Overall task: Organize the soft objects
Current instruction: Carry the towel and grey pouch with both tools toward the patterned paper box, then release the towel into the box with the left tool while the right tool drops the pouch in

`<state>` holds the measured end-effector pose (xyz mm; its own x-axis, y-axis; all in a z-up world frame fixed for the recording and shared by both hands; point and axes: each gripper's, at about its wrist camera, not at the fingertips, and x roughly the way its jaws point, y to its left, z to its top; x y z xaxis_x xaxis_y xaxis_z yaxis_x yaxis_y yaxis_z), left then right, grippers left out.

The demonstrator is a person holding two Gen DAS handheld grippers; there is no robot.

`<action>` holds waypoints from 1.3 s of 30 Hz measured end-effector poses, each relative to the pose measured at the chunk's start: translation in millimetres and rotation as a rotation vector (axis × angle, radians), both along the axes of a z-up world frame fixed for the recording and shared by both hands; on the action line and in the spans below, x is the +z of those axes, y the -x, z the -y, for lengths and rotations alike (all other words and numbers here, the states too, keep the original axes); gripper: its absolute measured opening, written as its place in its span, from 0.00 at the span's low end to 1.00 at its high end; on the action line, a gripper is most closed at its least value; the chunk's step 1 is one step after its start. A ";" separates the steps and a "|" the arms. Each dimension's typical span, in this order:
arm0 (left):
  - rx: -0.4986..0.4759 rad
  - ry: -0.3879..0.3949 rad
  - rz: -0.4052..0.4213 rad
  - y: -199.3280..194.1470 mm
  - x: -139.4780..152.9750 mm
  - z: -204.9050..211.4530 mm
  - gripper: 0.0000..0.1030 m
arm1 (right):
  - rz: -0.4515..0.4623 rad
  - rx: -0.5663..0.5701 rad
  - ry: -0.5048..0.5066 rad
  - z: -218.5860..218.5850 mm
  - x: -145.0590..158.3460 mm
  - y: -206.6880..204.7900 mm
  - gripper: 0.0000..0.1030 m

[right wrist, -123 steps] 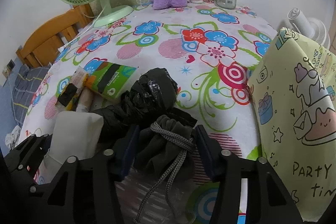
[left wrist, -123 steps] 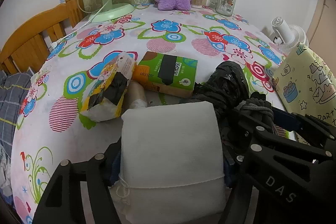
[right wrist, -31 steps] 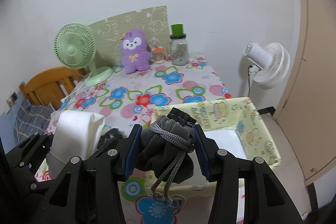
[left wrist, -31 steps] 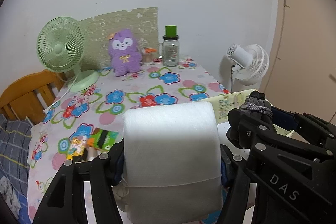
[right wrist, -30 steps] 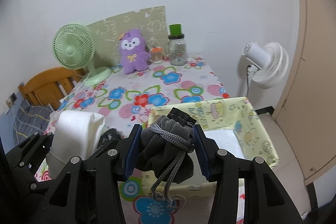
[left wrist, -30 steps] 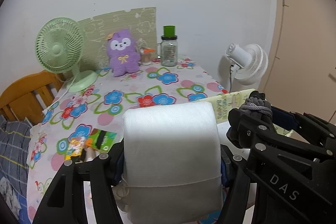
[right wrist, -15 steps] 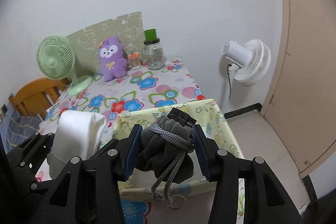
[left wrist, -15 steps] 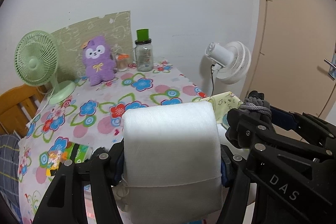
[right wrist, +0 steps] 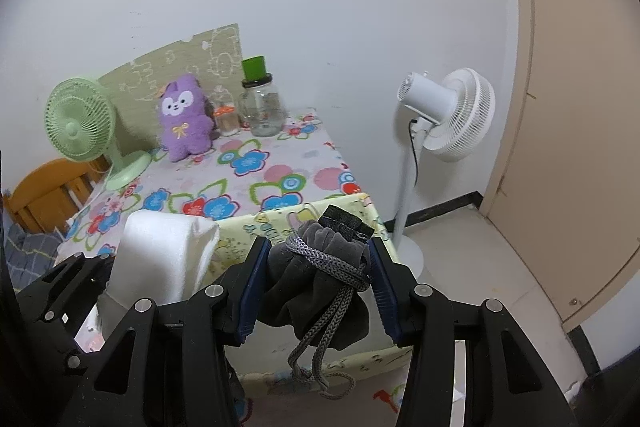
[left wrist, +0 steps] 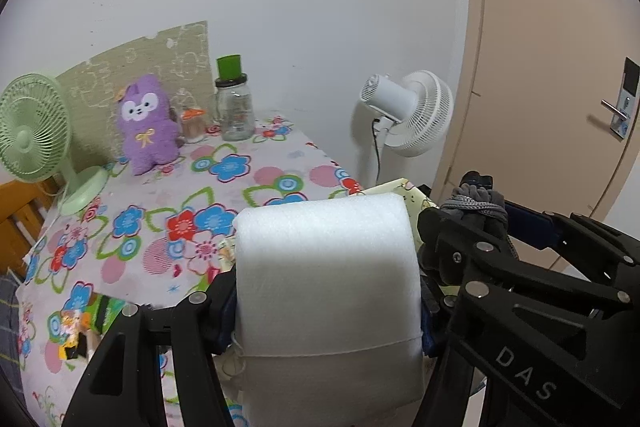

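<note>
My left gripper (left wrist: 326, 301) is shut on a white foam roll (left wrist: 328, 291), held high above the flowered table (left wrist: 240, 187). The roll also shows in the right wrist view (right wrist: 160, 259). My right gripper (right wrist: 316, 291) is shut on a grey drawstring pouch (right wrist: 316, 291), whose cords hang down. The pouch also shows in the left wrist view (left wrist: 478, 203), beside the roll. A yellow cartoon-print box (right wrist: 280, 223) sits below both grippers at the table's near right corner. A purple plush toy (right wrist: 184, 119) stands at the table's far edge.
A green desk fan (right wrist: 80, 127), a glass jar with a green lid (right wrist: 260, 107) and a small orange-lidded jar (right wrist: 226, 121) stand at the back. A white floor fan (right wrist: 448, 119) stands right of the table. Green packets (left wrist: 100, 319) lie at the table's left. A door (left wrist: 560, 67) is at right.
Both grippers have risen and swung to the right with their loads. The table looks farther away, and the floor fan and door have come into view.
</note>
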<state>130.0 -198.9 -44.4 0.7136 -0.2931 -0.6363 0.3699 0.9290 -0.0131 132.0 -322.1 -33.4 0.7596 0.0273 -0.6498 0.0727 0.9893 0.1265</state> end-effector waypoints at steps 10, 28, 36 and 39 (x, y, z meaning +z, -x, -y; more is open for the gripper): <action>-0.008 -0.014 -0.003 -17.6 -11.8 9.7 0.91 | -0.027 -0.026 -0.002 10.1 -12.0 -14.3 0.51; 0.039 -0.059 -0.001 -21.6 -19.5 -6.8 1.00 | -0.057 -0.008 -0.025 -3.3 -25.8 -28.5 0.58; 0.066 -0.052 -0.015 -19.8 -20.4 -21.7 1.00 | -0.051 -0.022 -0.013 -12.3 -26.3 -27.3 0.80; 0.074 -0.063 -0.011 -16.2 -20.8 -27.1 1.00 | -0.052 -0.015 0.002 -20.1 -25.9 -25.1 0.81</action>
<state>146.1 -171.8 -65.2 0.7244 -0.1995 -0.6599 0.3007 0.9528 0.0420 157.0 -302.0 -59.3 0.7248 0.0144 -0.6888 0.0942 0.9883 0.1199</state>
